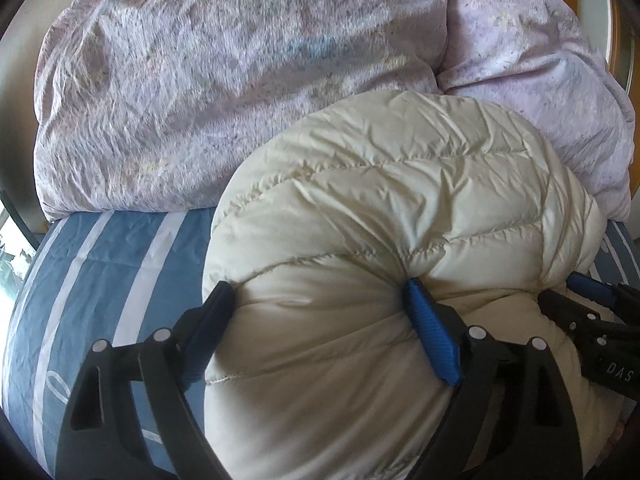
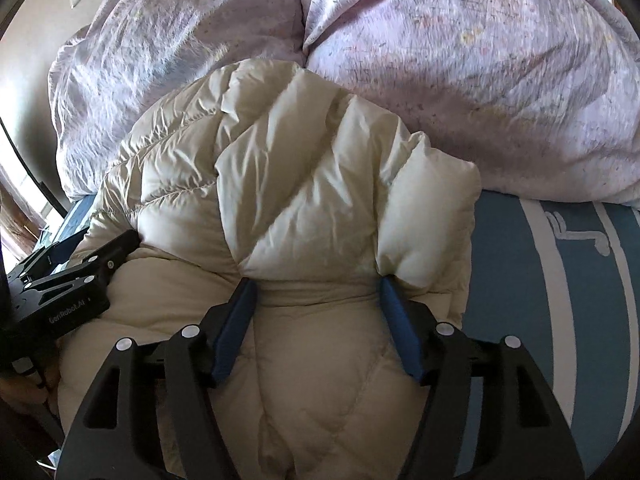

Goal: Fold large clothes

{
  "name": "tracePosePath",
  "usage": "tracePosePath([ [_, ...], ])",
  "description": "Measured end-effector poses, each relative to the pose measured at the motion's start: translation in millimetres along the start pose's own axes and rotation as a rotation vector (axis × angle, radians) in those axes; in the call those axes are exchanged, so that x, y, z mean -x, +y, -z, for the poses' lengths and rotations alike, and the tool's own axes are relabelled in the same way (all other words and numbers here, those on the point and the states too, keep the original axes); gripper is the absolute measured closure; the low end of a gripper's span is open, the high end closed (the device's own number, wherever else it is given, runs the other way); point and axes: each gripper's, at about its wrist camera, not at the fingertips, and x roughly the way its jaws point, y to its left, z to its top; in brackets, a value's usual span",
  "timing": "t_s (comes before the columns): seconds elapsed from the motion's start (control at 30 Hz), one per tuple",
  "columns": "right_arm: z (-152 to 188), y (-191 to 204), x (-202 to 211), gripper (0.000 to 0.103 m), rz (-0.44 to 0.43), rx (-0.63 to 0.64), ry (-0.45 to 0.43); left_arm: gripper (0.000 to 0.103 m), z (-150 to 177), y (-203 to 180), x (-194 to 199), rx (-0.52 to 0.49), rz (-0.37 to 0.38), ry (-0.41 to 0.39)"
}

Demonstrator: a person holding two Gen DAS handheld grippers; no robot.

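Jacket (image 1: 380, 208): cream puffy bundle on the striped blue bedsheet (image 1: 120, 264), far end against the lilac duvet (image 1: 208, 80); long axis runs away from both cameras.
Left gripper (image 1: 320, 300): jaws wide, both pads dug into the jacket's puffed fold.
Right gripper (image 2: 316, 292): pads squeezing a jacket fold between them.
Containers: none seen.

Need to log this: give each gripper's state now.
Left gripper: closed on the cream puffer jacket.
Right gripper: closed on the same jacket.
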Motion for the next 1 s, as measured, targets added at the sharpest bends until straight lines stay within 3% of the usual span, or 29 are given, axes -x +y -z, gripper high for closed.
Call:
tracePosePath([
  [0.57,8,-5,-19,0.034,-0.008,0.004,-0.038,0.007,7,9,-29,0.045,0.011,0.014],
  [0.8,-7,-6,-18,0.031,-0.010,0.009,0.034,0.003,4,9,-29,0.072,0.008,0.042],
  [0.9,-19,-5,-8,0.023,0.017,0.002,0.075,0.003,3,16,-12,0.082,0.005,0.043],
  [1.0,-22,-7,13,0.012,0.073,-0.007,0.051,0.003,4,17,12,0.071,-0.007,0.016],
])
